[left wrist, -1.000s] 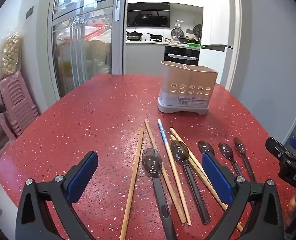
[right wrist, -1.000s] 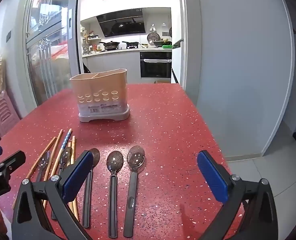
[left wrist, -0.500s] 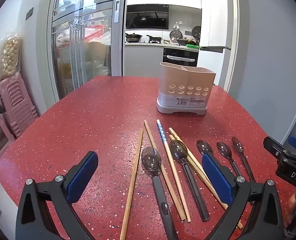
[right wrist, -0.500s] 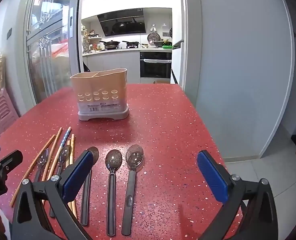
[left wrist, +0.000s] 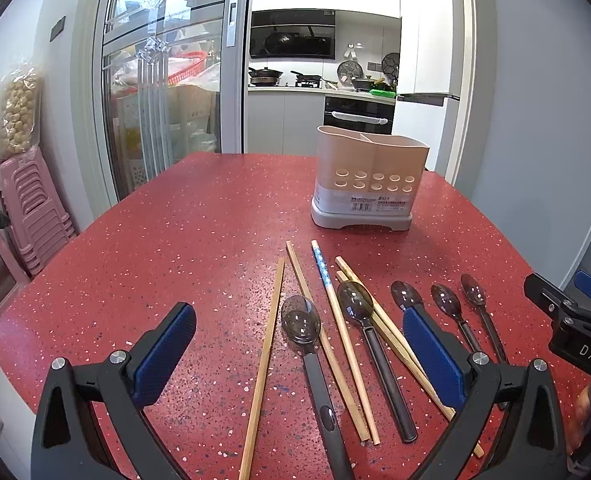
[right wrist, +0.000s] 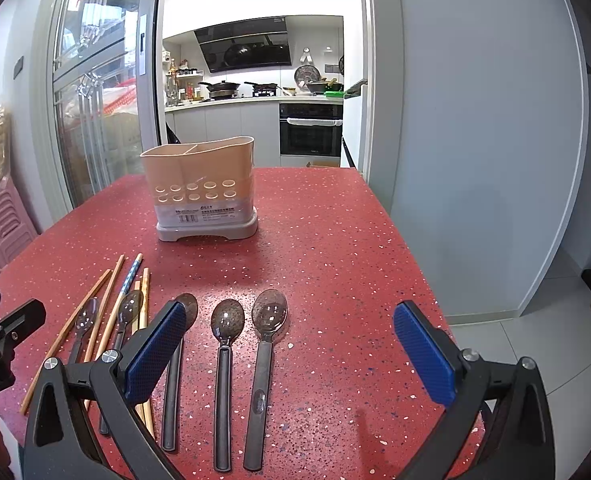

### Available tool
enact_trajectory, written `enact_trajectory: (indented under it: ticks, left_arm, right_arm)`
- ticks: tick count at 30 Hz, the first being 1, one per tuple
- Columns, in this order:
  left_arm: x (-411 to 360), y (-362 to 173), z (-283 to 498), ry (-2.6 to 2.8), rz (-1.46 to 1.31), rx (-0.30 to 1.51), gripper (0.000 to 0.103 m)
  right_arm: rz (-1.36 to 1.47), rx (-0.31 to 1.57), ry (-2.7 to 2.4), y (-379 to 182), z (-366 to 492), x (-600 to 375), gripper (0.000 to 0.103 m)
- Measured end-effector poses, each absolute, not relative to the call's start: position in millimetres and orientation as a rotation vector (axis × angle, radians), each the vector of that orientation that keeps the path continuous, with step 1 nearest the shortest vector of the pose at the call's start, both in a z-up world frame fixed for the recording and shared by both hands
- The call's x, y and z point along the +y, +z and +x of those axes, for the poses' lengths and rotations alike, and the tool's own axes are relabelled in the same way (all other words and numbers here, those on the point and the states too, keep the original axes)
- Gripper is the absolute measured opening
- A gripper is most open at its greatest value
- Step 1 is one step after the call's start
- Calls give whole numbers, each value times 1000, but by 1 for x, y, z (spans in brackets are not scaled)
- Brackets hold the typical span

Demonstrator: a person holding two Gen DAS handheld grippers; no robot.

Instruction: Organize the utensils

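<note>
A beige two-compartment utensil holder stands empty at the far side of the red table; it also shows in the right wrist view. Several wooden chopsticks and one blue patterned chopstick lie in front of it, mixed with dark plastic spoons. Three more spoons lie side by side to the right. My left gripper is open and empty above the chopsticks. My right gripper is open and empty above the three spoons.
Stacked pink stools stand left of the table. A grey wall runs along the right edge. A glass sliding door and a kitchen lie behind. The table's right edge drops to tiled floor.
Both grippers have risen and tilted slightly, so the holder and utensils sit a little lower in view. Nothing on the table has moved.
</note>
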State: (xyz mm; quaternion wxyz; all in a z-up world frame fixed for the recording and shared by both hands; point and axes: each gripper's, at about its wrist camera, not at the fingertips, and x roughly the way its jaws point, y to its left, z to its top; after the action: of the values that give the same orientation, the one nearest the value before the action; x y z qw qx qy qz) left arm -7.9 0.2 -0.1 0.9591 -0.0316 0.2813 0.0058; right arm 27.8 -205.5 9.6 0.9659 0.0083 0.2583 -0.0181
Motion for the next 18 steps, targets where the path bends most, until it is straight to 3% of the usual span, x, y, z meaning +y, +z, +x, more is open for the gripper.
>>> enact_trajectory:
  ticks: [18]
  left_arm:
    - [-1,1,-9,11,-70,567,103]
  right_arm:
    - [10,519,-34,13,28,-204,103]
